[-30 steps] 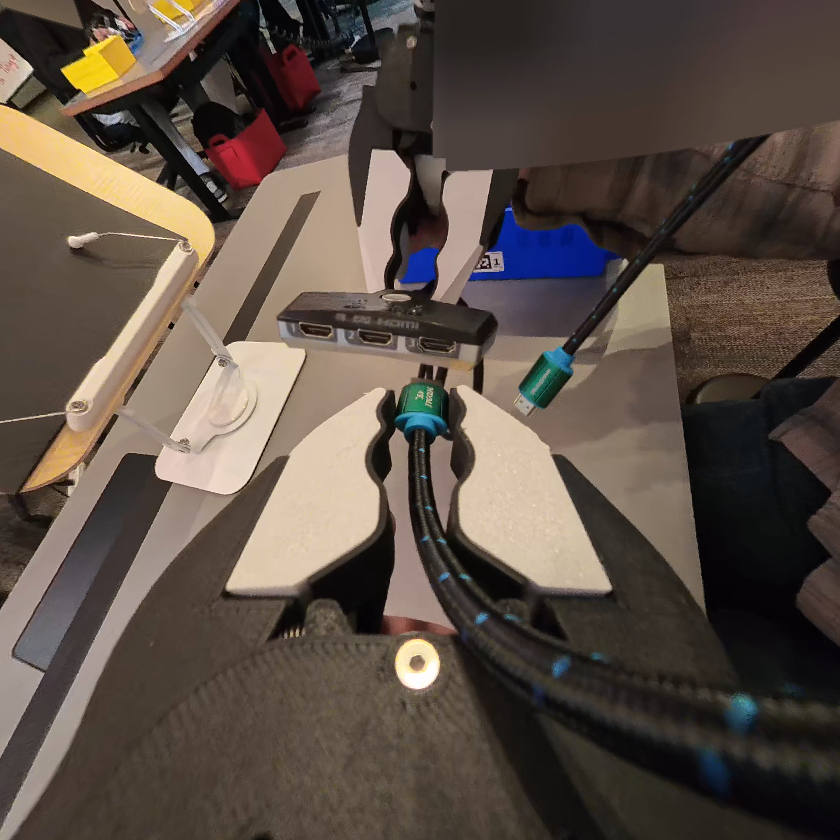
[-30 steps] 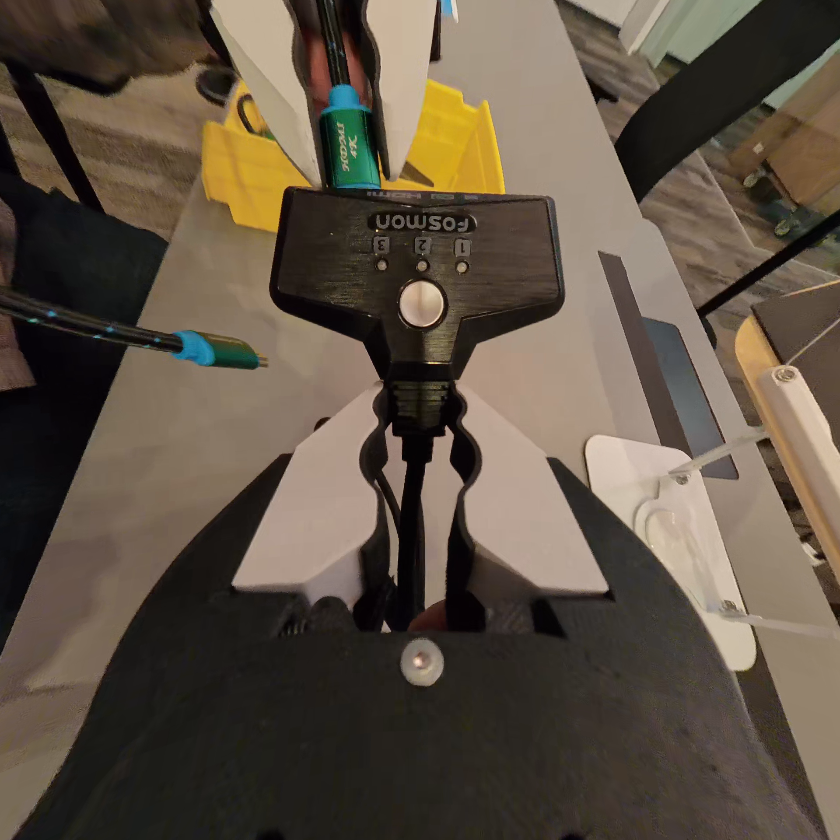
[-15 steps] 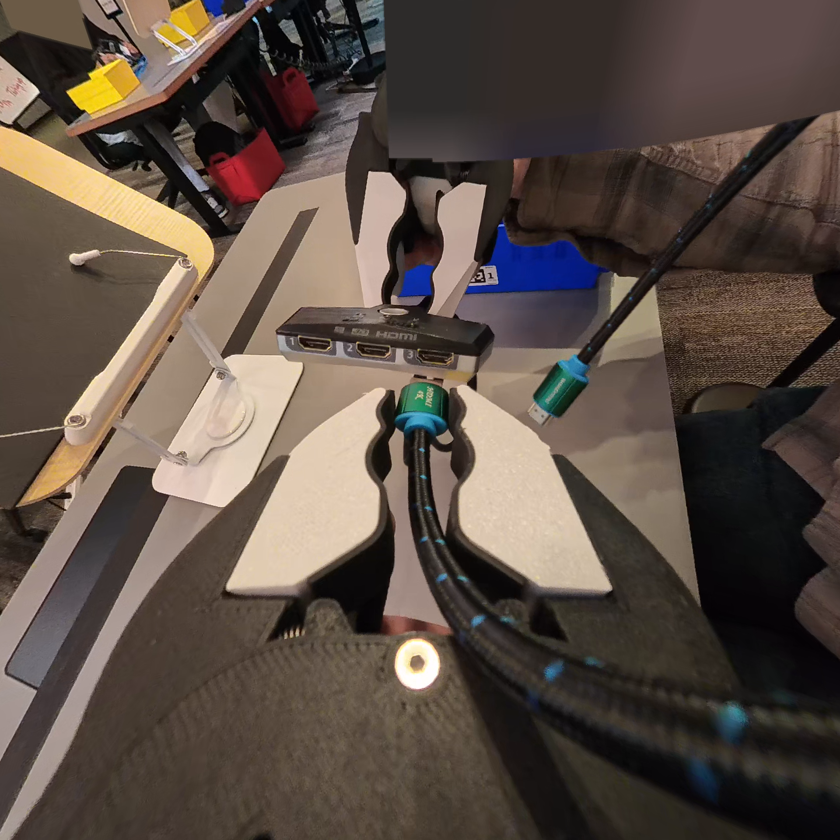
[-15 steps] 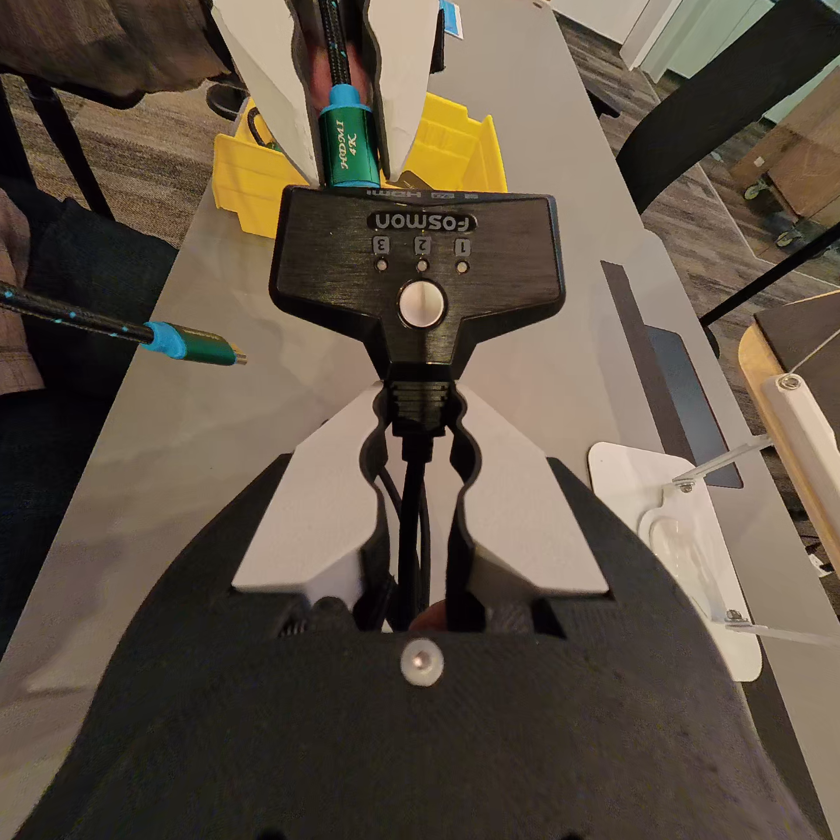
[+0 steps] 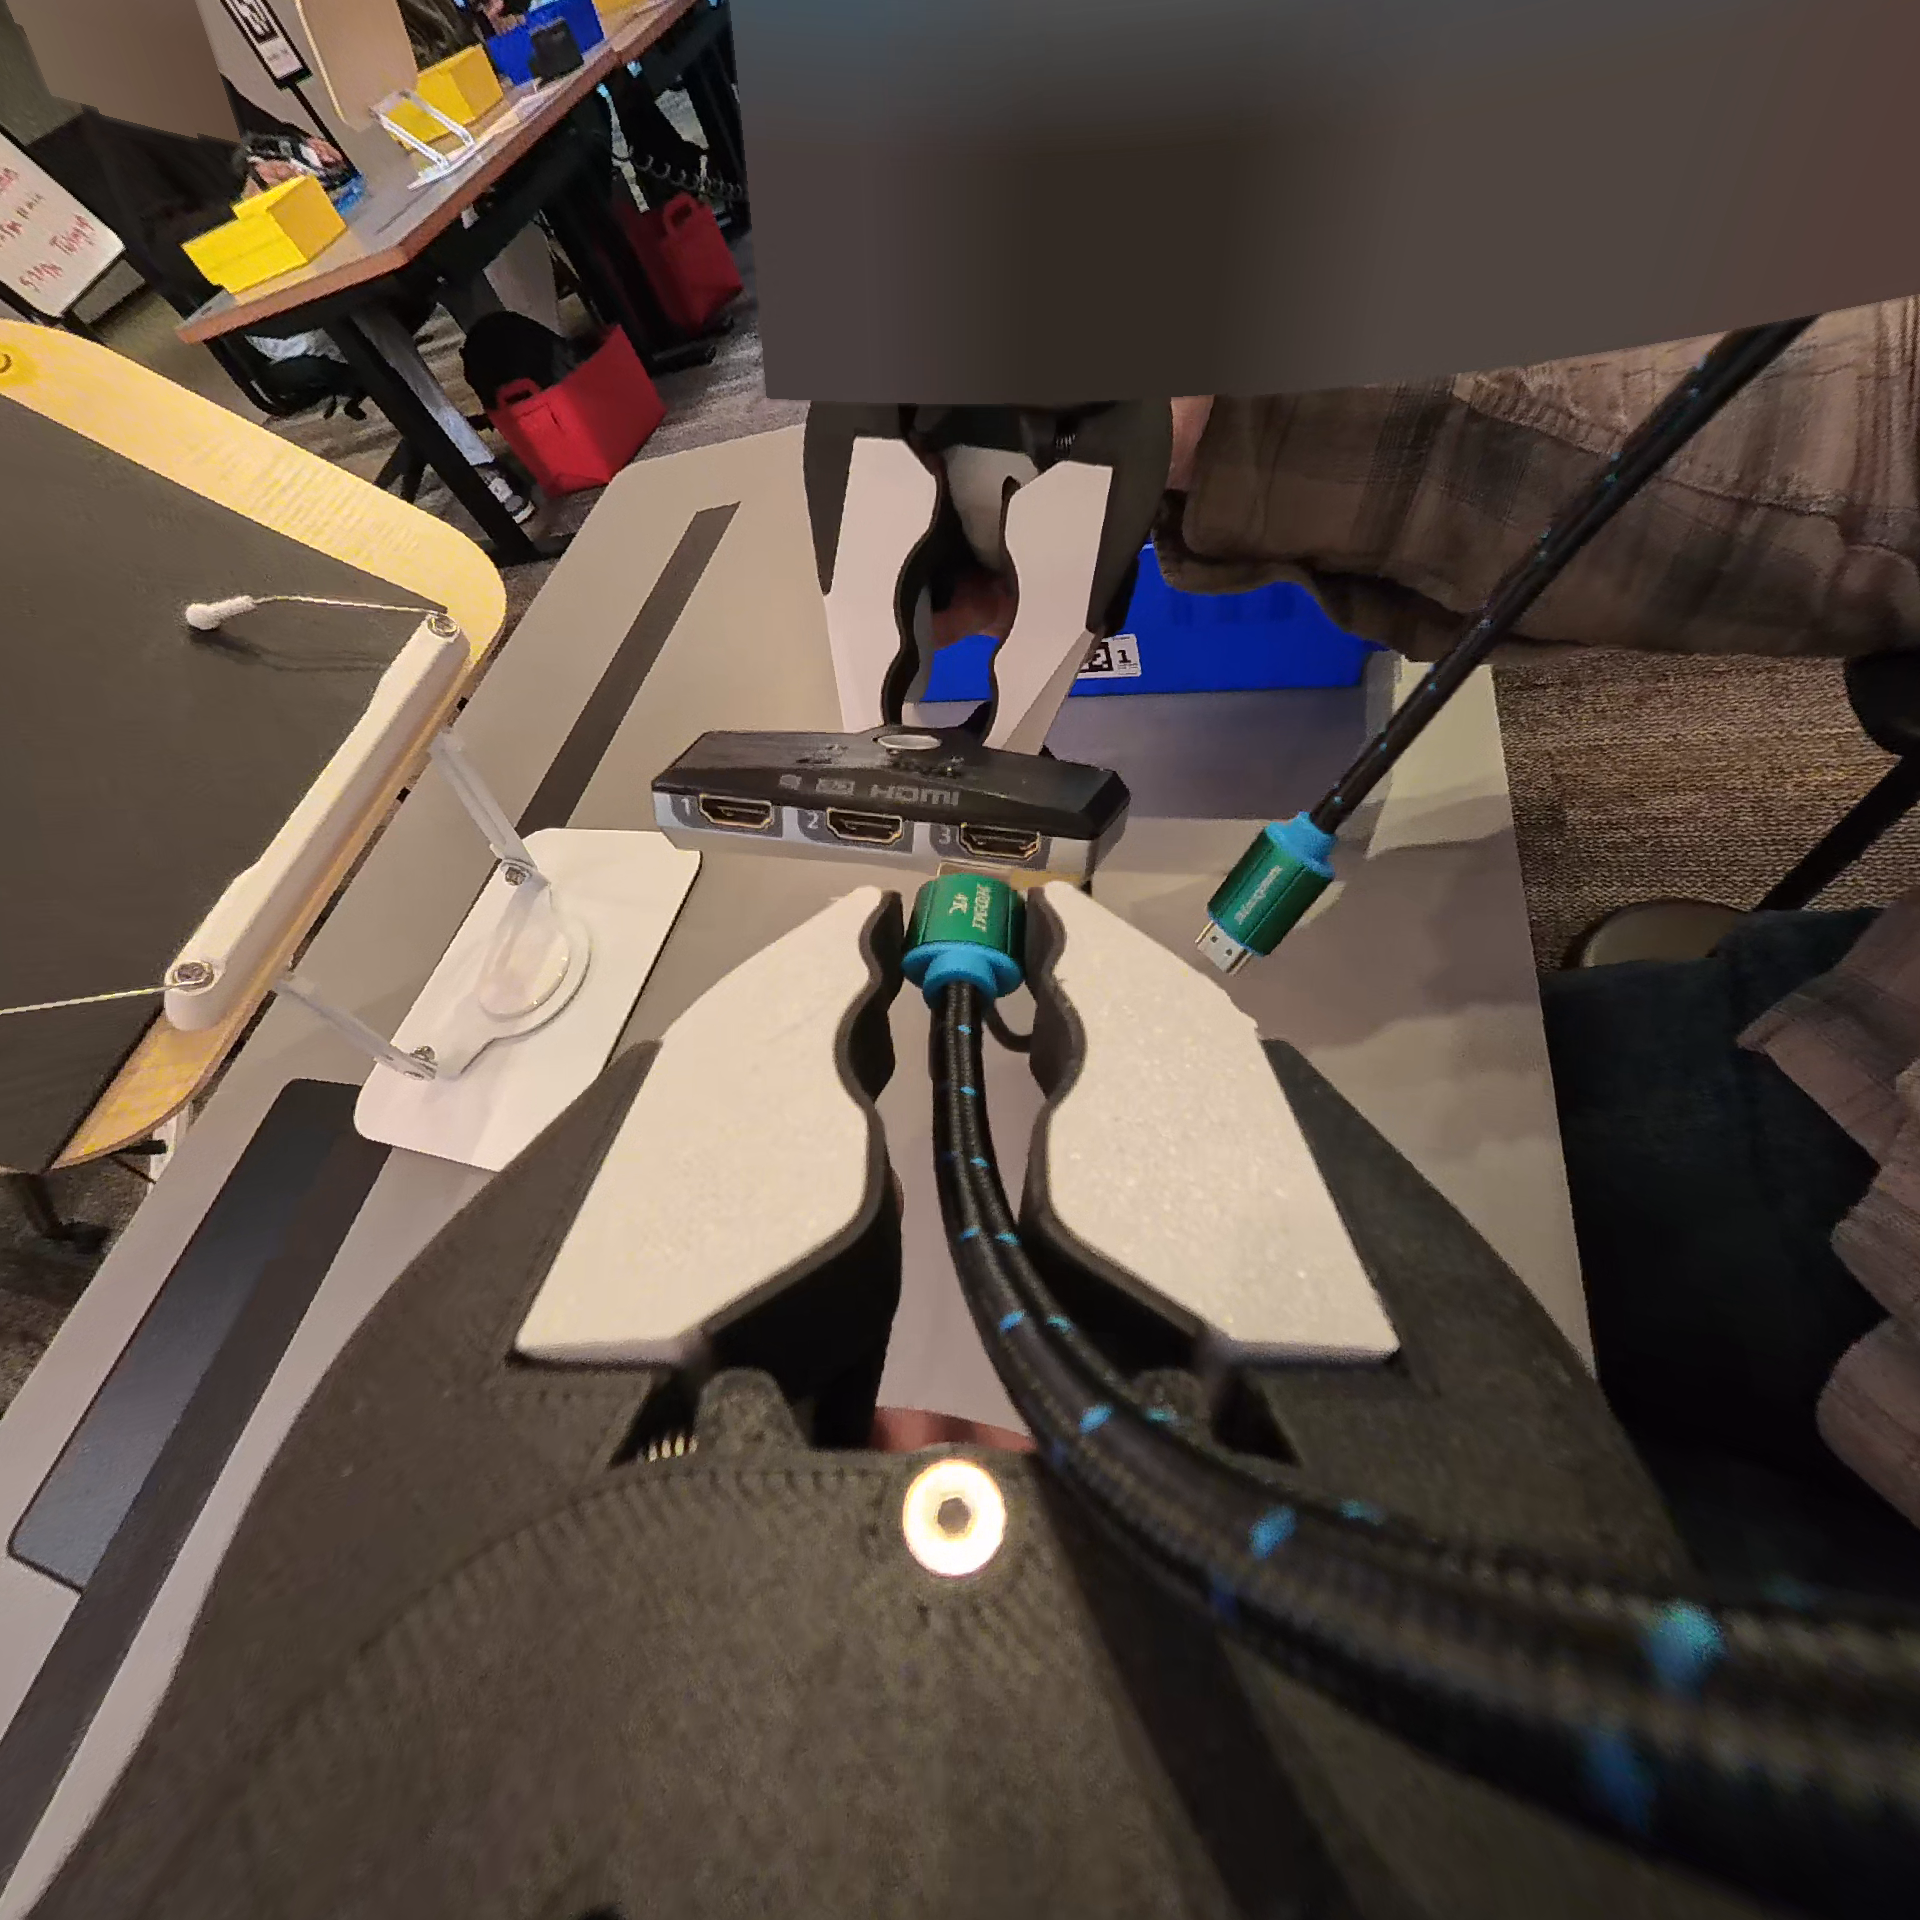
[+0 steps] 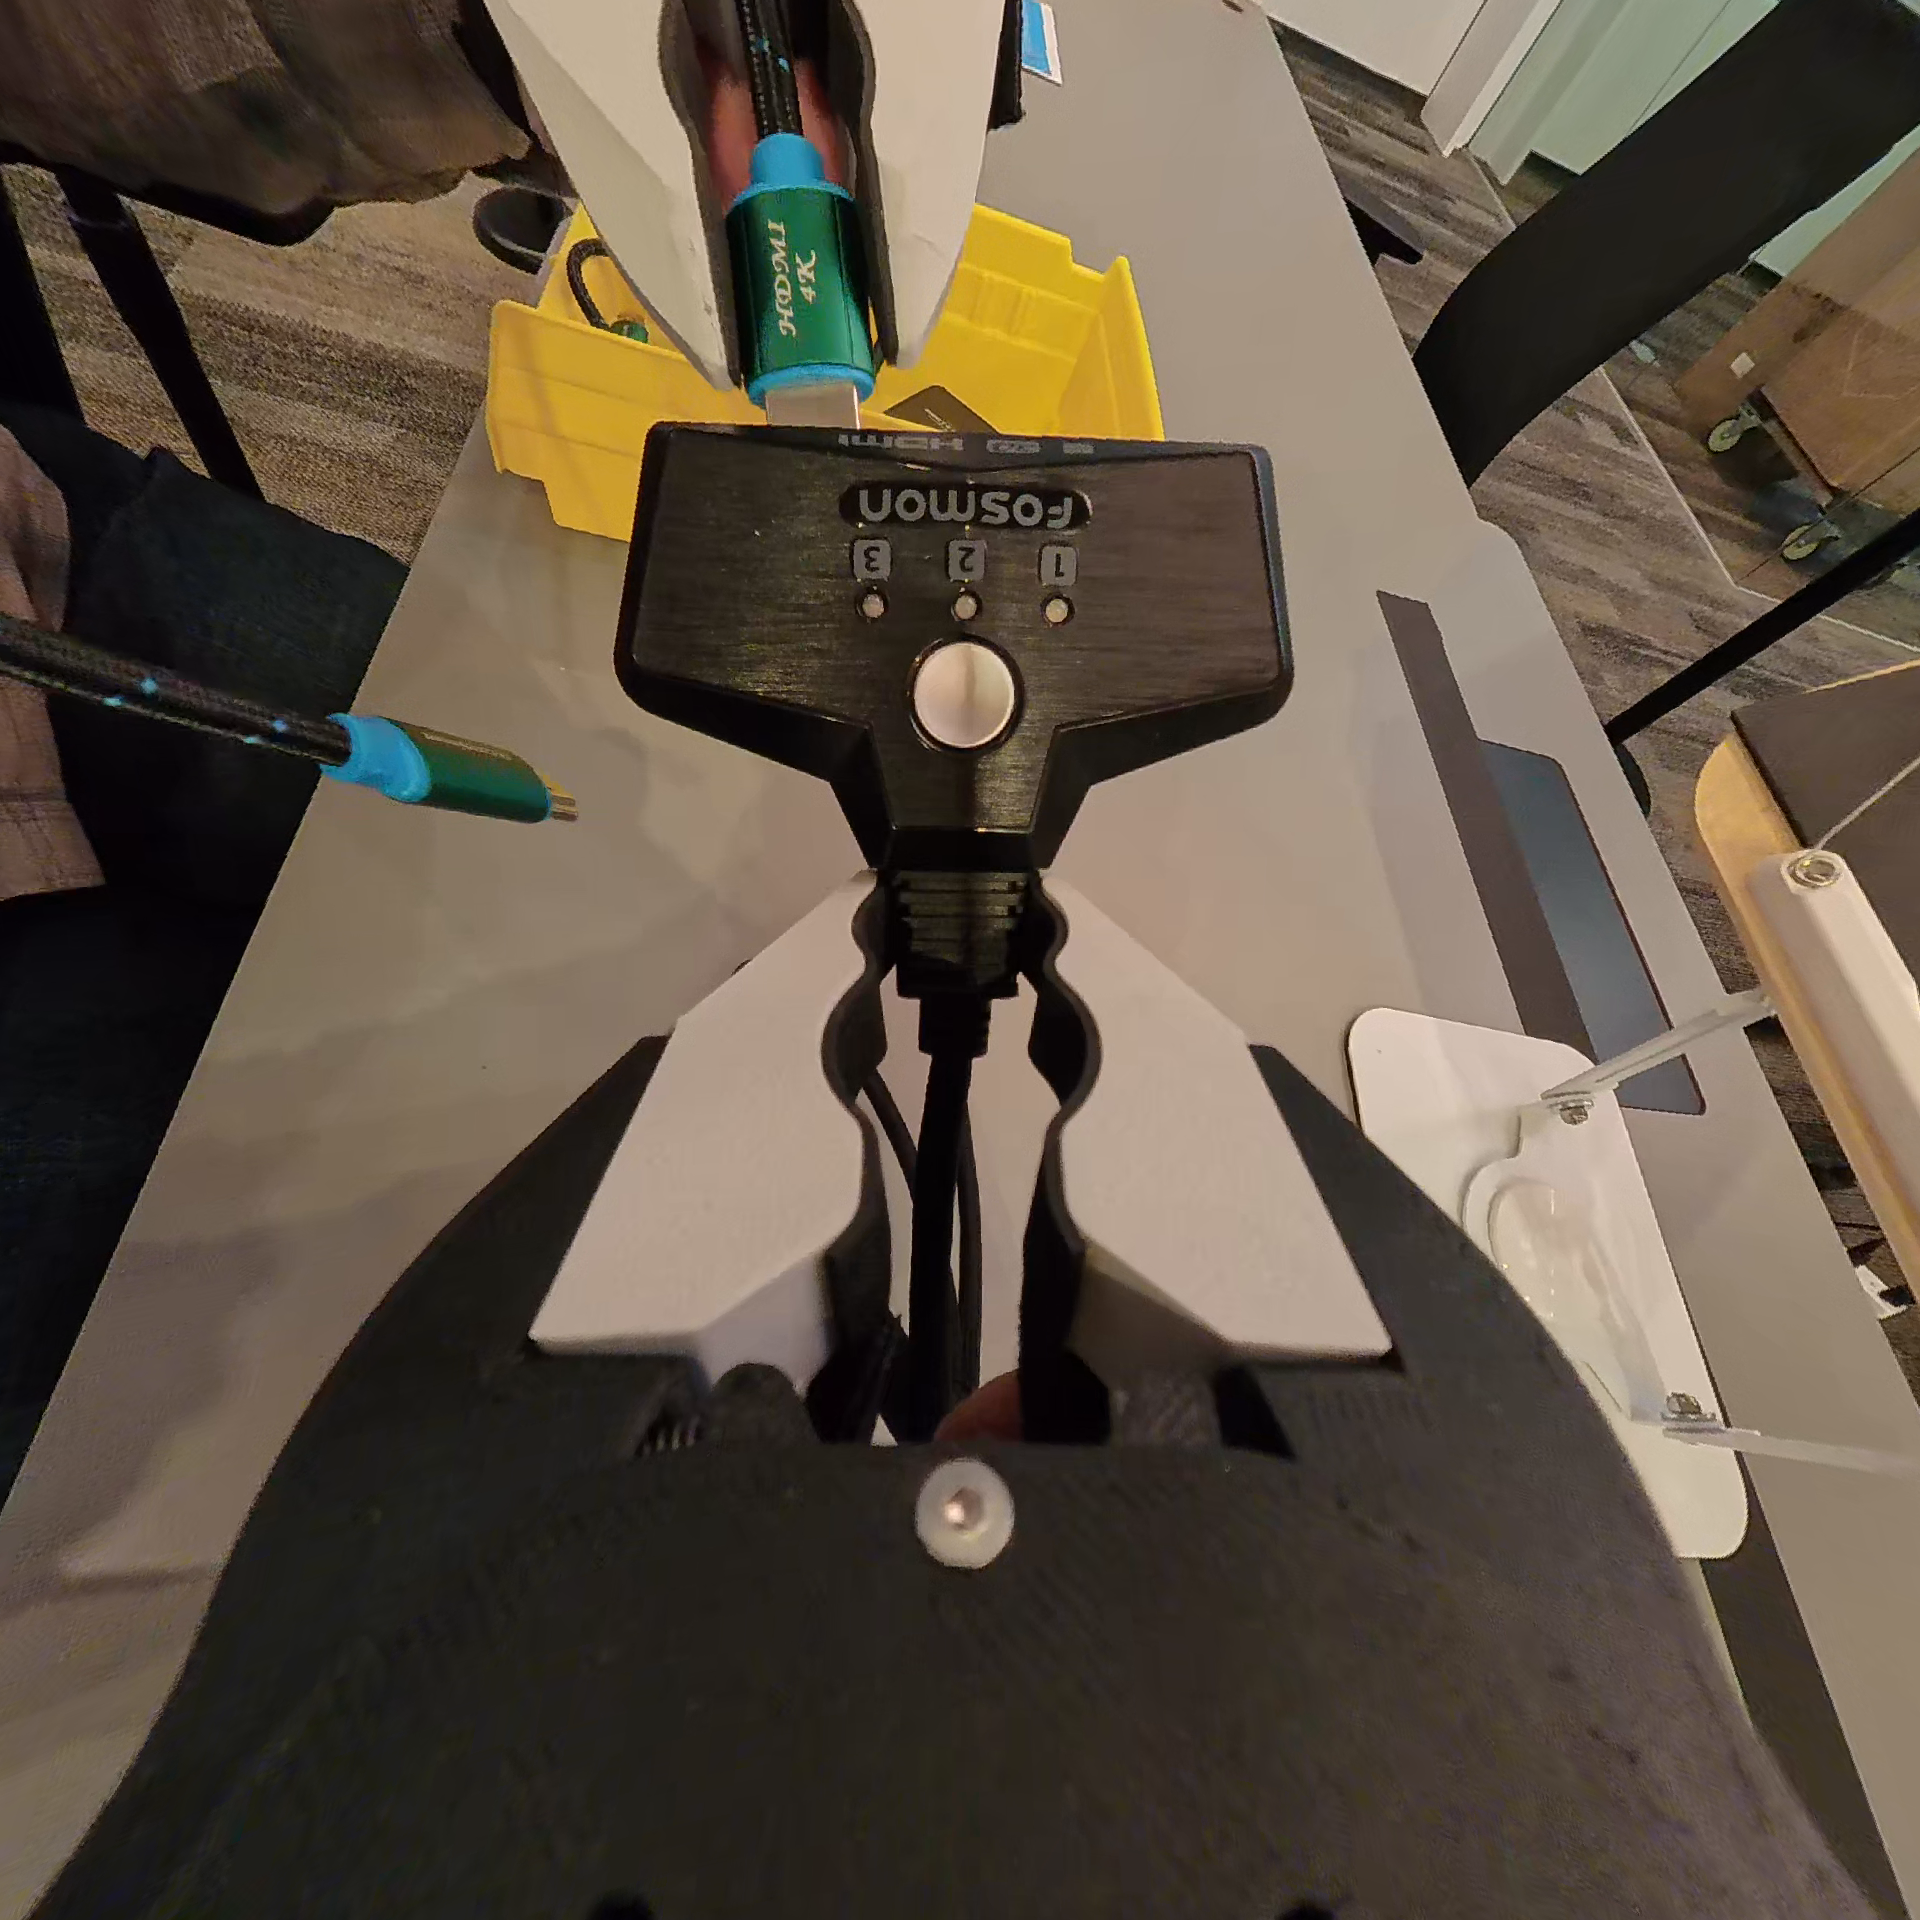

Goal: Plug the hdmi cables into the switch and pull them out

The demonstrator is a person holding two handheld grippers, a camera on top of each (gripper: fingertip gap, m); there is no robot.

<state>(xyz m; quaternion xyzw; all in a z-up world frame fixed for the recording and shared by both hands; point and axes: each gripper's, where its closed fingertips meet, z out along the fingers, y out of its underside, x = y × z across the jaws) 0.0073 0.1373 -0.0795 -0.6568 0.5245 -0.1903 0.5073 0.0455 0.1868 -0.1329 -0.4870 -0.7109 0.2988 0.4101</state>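
Above the smooth grey table (image 6: 436, 1018), a flat black switch (image 6: 956, 603) with a brushed top is held up. Its ribbed cable neck is pinched between the white fingers of the right gripper (image 6: 961, 925), which is closed tight on it. A round silver button (image 6: 964, 693) and three tiny lights are seen on top, with white writing and numbers that are not read out here. Three ports are lined up on the shiny front edge.

At 12 o'clock from the switch in the right wrist view, a green metal plug (image 6: 800, 291) with blue rubber ends is squeezed by the left gripper (image 5: 961, 925), closed around it. Gold writing is printed on the plug. Its silver tip is seen just at the port on the switch's right end, but how deep it sits cannot be told. A black woven cable (image 5: 997, 1195) with blue flecks is trailed back through the fingers.

At 9 o'clock, a second green plug (image 6: 457, 774) is hung in the air, well apart. A yellow plastic bin (image 6: 1039, 343) is seen behind.
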